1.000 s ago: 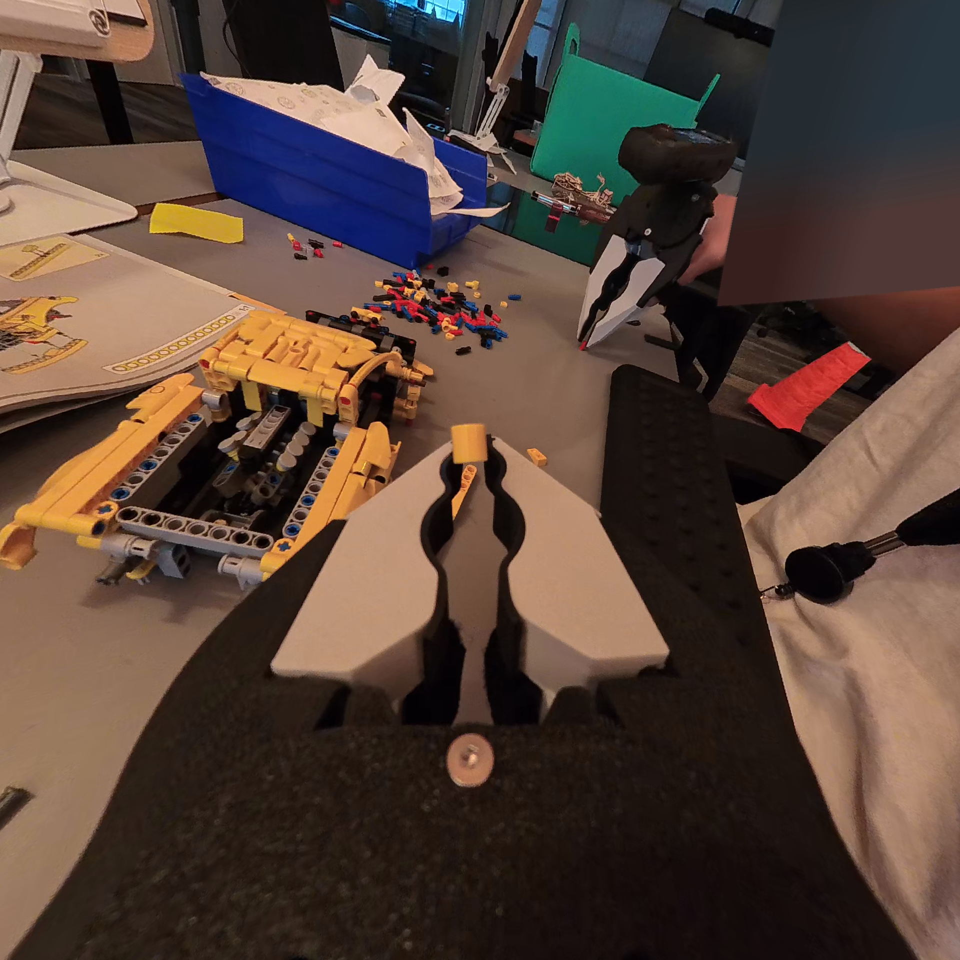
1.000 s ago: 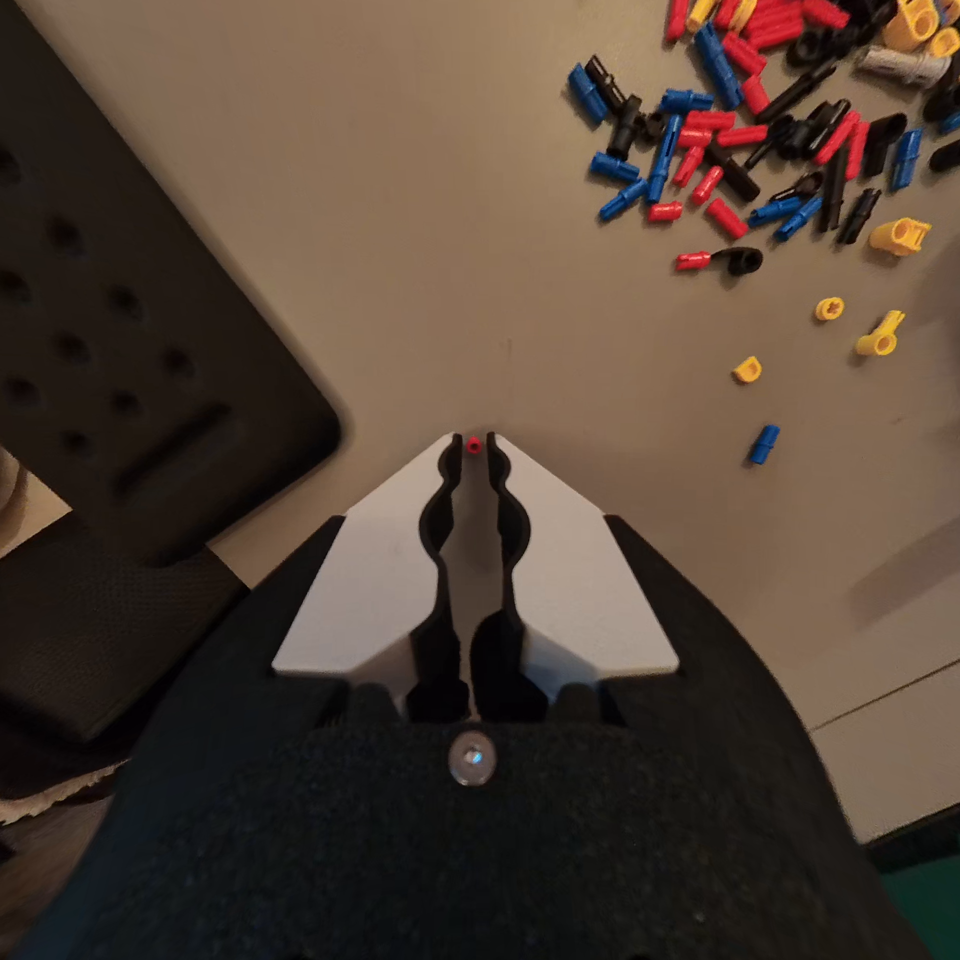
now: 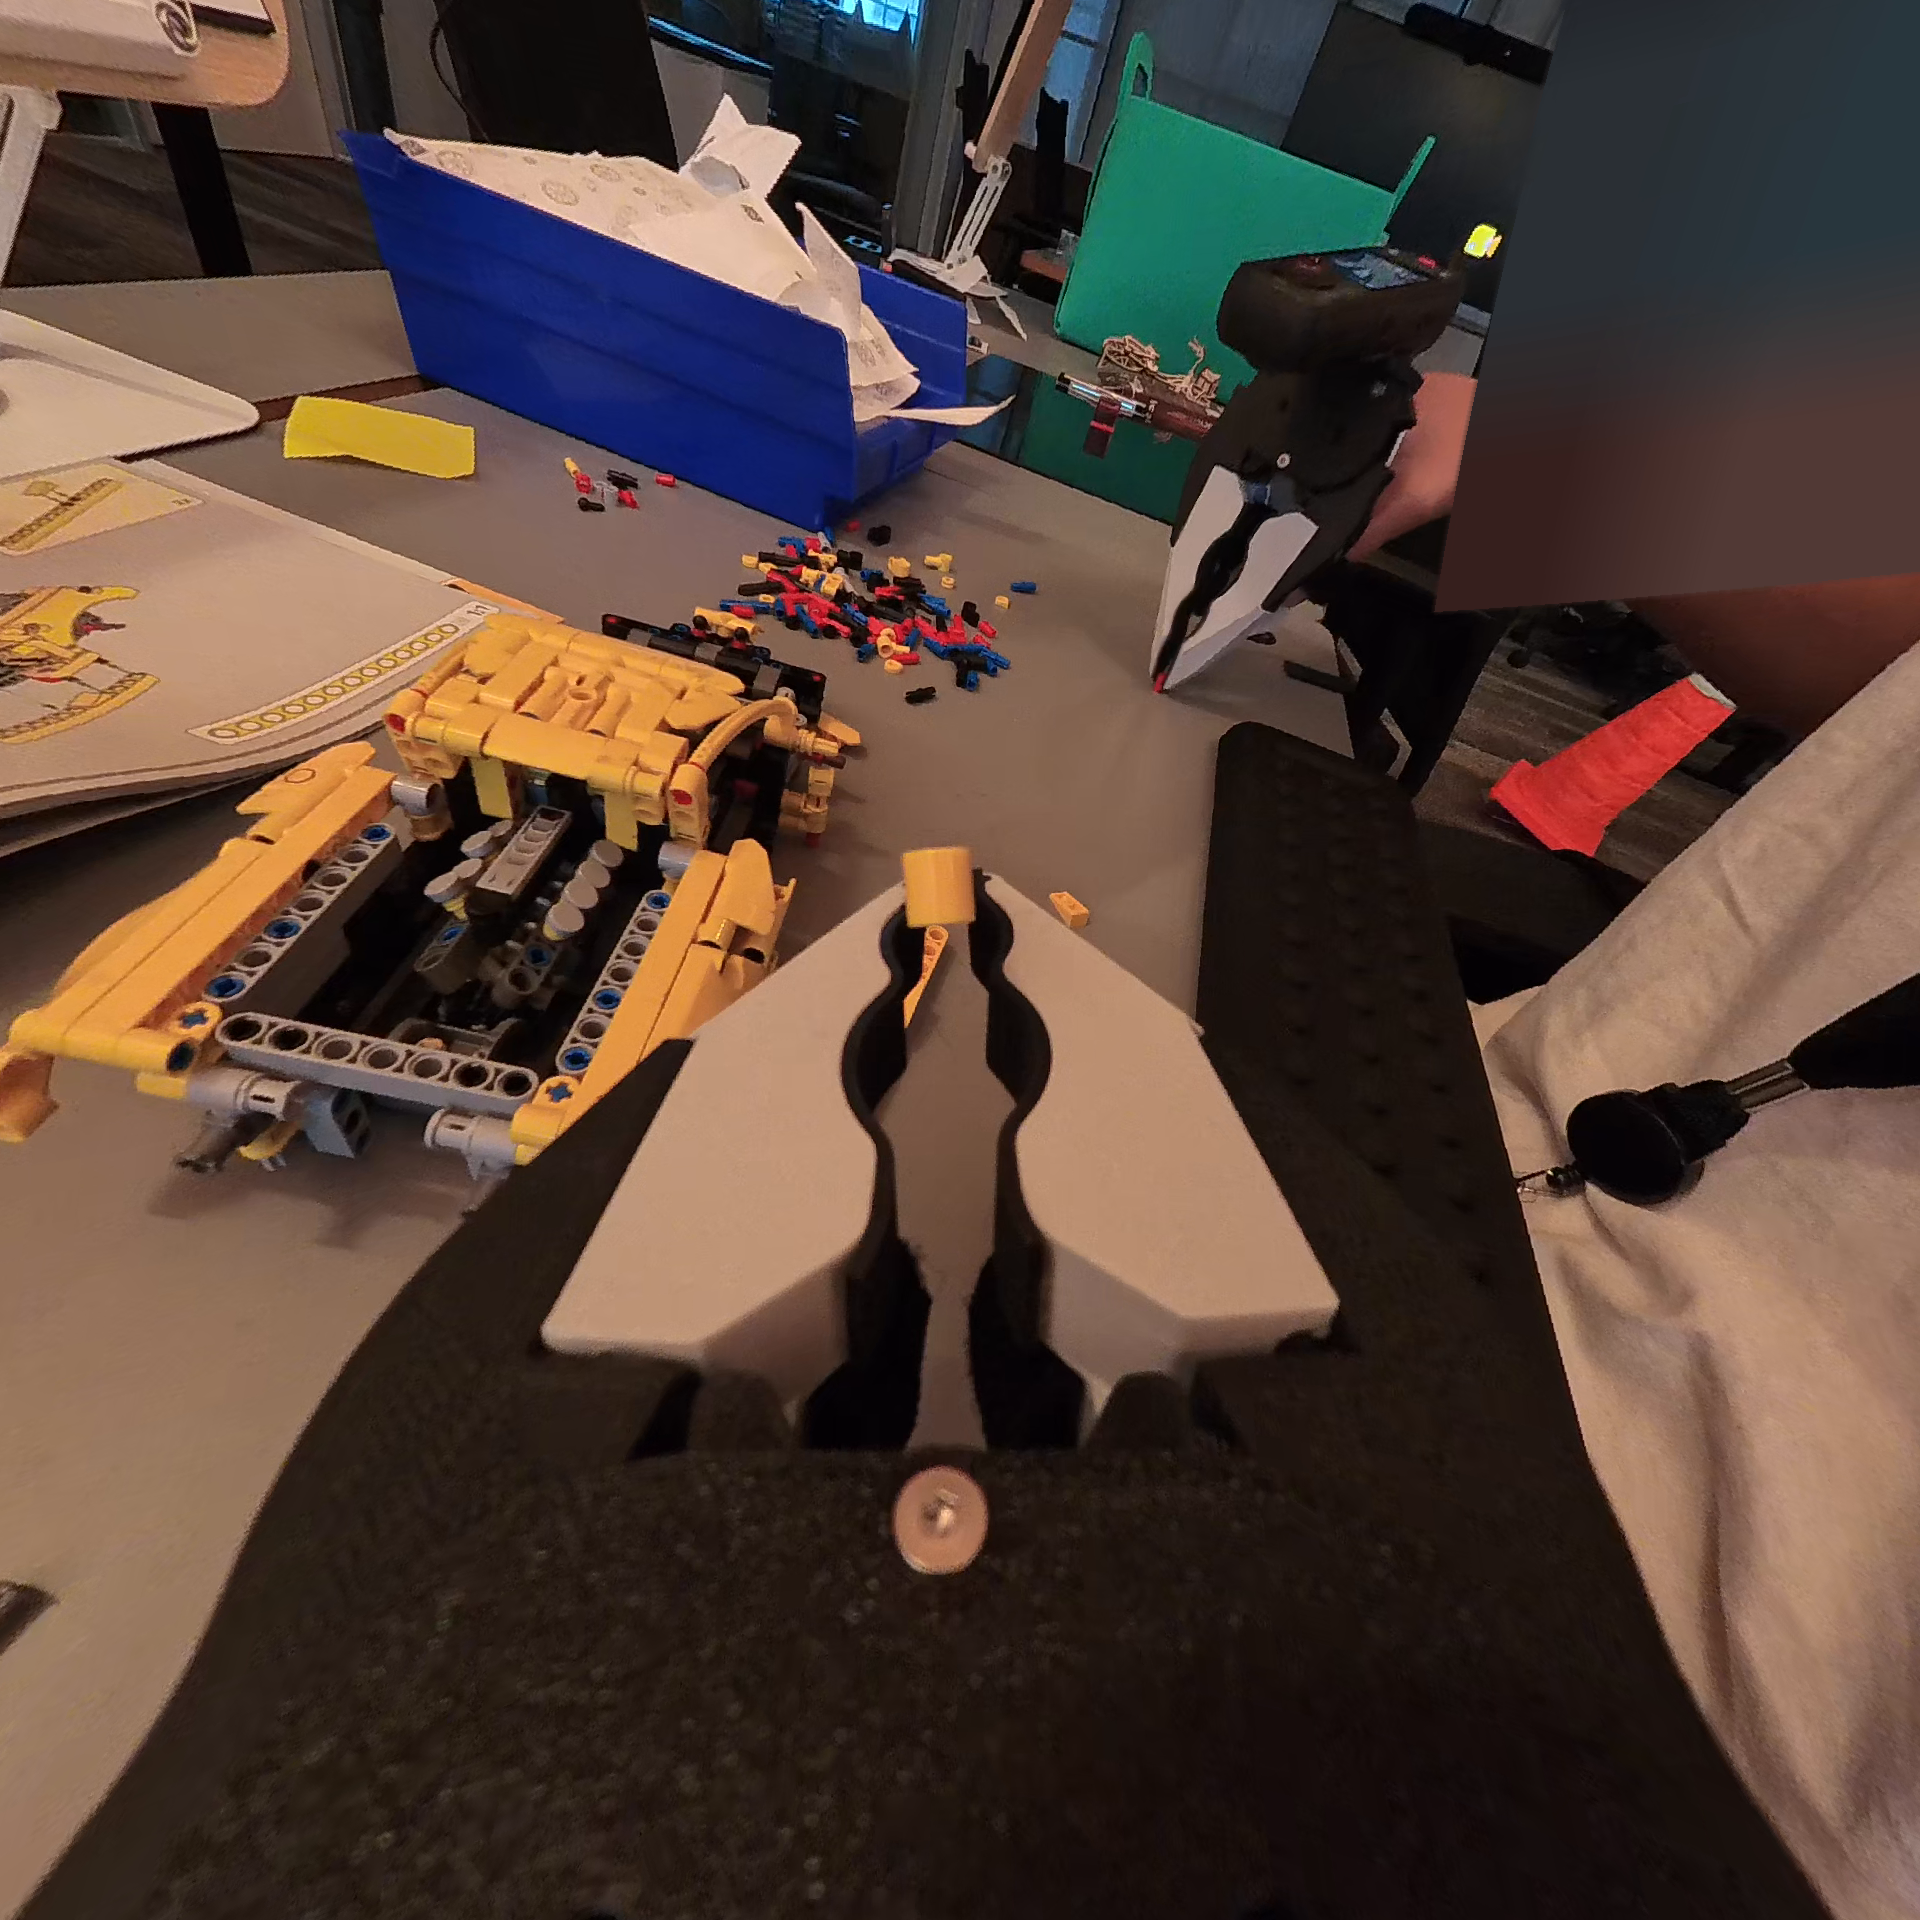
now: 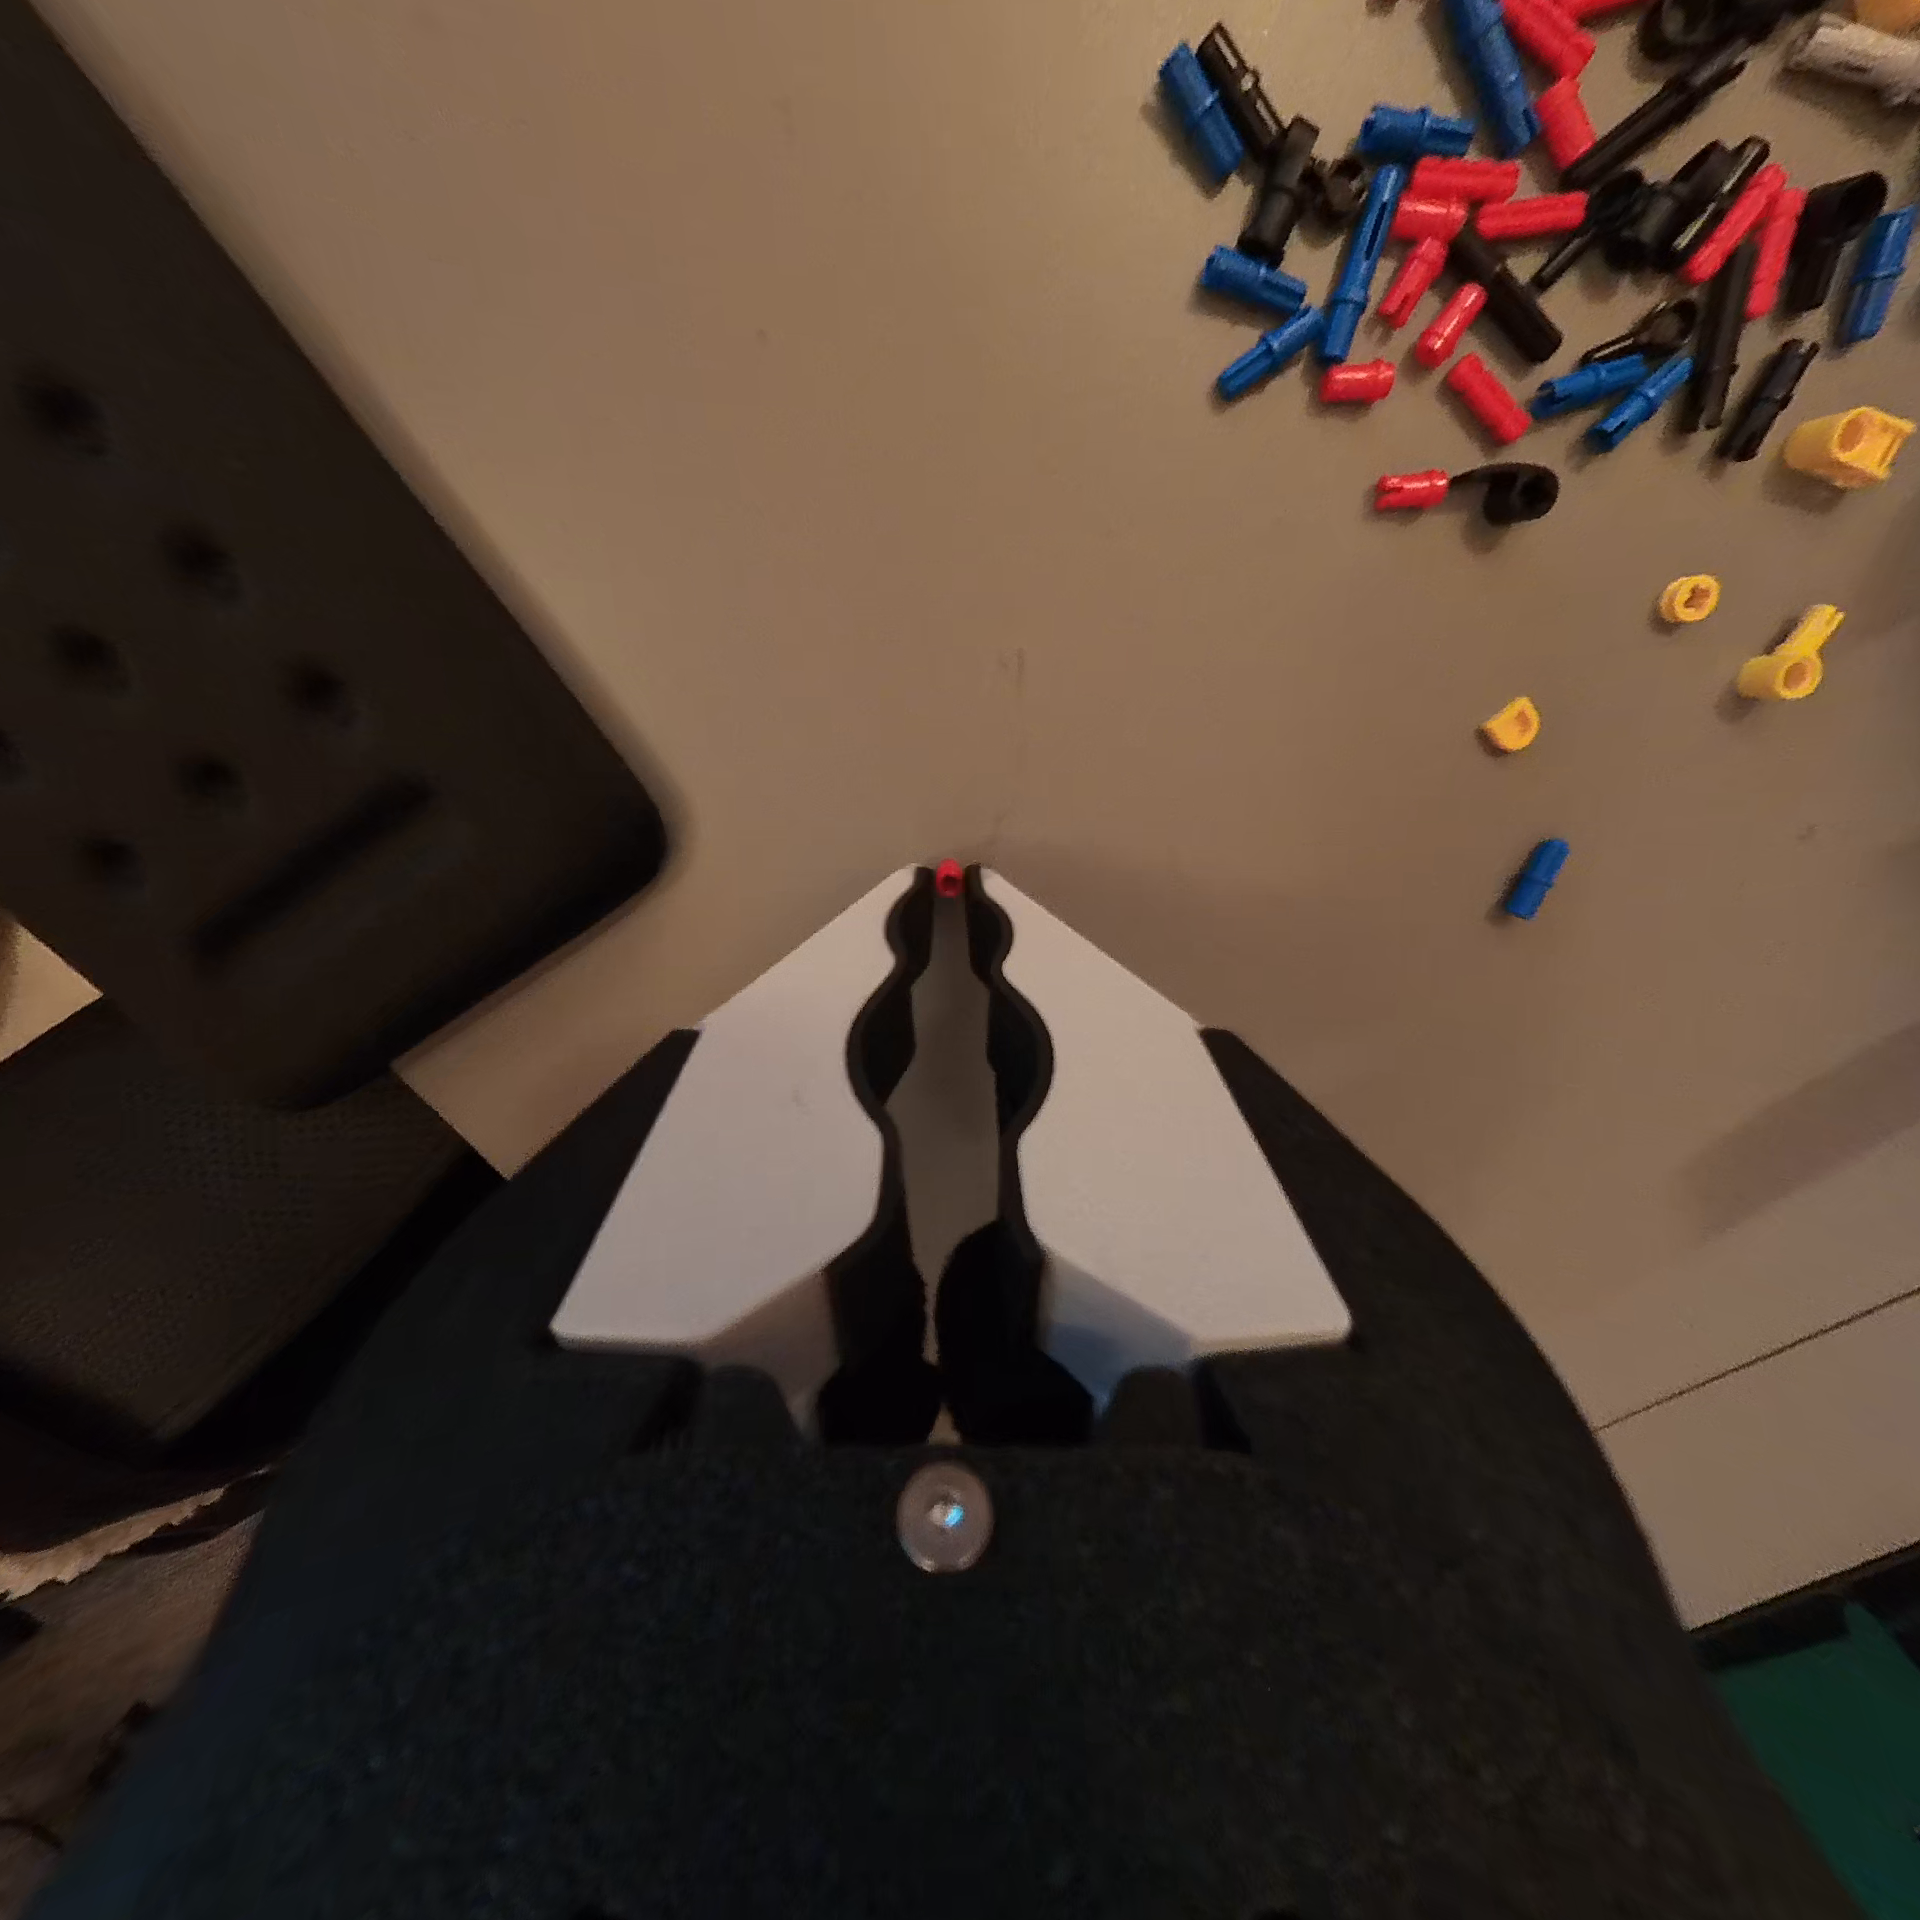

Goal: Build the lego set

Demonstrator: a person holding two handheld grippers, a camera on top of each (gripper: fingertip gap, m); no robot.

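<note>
Plainly each tool carries a part: the left gripper [image 3: 940, 883] is pinched narrow on a small yellow plastic connector piece [image 3: 937, 885], and the right gripper [image 4: 947, 878] is nipped almost closed on a tiny red plastic pin [image 4: 947, 878] just above the grey tabletop [image 4: 831, 416]. My guess is the pin goes into the connector, so line up the pin's axis with the hole first, then press straight. The half-built yellow and black lego car [image 3: 468, 883] sits left of the left gripper, clear of both. Bare table lies between them, but the loose pile of red, blue and black pins [image 4: 1558, 239] is close, and the black perforated chair arm [image 3: 1340, 987] marks the table's near edge.
</note>
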